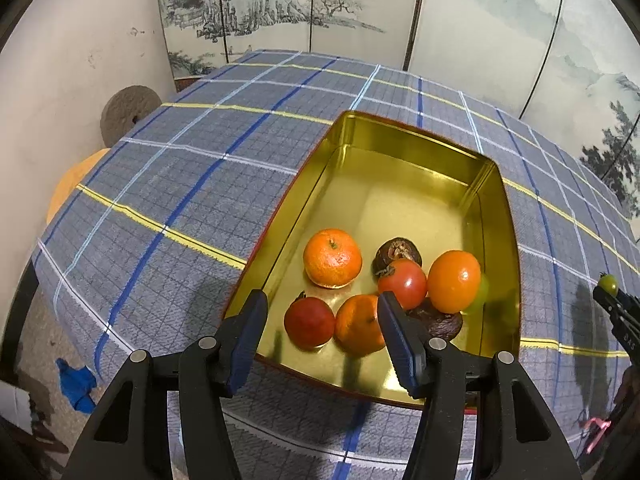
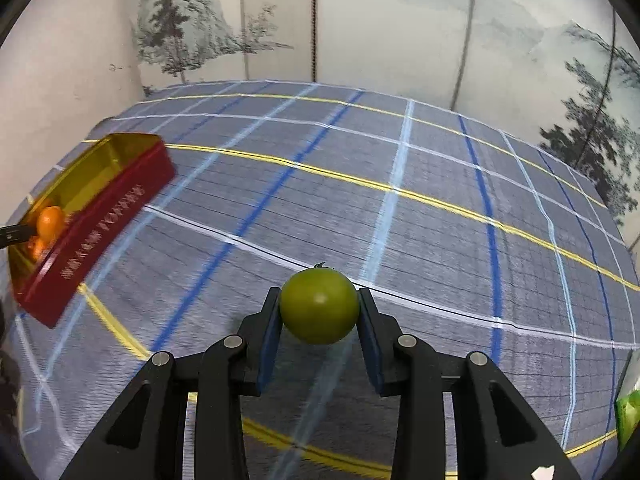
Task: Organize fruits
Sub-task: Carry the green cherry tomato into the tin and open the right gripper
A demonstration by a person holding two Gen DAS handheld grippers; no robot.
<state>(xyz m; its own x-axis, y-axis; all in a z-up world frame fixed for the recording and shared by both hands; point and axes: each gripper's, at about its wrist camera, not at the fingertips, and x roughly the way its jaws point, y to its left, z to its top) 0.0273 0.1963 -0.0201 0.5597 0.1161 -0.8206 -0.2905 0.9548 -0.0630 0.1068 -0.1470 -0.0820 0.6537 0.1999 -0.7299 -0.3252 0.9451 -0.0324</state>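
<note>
Left wrist view looks steeply down along the left gripper [image 1: 322,334], whose blue-padded jaws stand apart with nothing clamped between them, poised over the near end of a gold-lined tin [image 1: 404,148] with red outer walls. Seen between the two fingers are a red fruit [image 1: 309,322] and an orange mandarin [image 1: 358,322], both lying on the tin's floor. Farther in sit a second mandarin [image 1: 333,258] with its stem up, a red tomato-like fruit [image 1: 404,282], a smooth orange fruit [image 1: 454,282], and two dark, shrivelled fruits [image 1: 396,252], one behind the red one and one at the near right; the far half of the tin is bare metal. At the right edge of this view the right gripper [image 1: 606,292] shows with a small green fruit [image 1: 608,283] at its tip. Its own camera shows that gripper [image 2: 319,312] angled downward, its pads pressed on either side of the round green fruit [image 2: 319,306], held above the cloth and well apart from the tin [image 2: 100,216] at far left. A blue plaid tablecloth [image 1: 180,184] with yellow and white lines covers the table. Behind it stands a folding screen [image 1: 360,4] painted with trees and misty hills, beside a pale wall.
</note>
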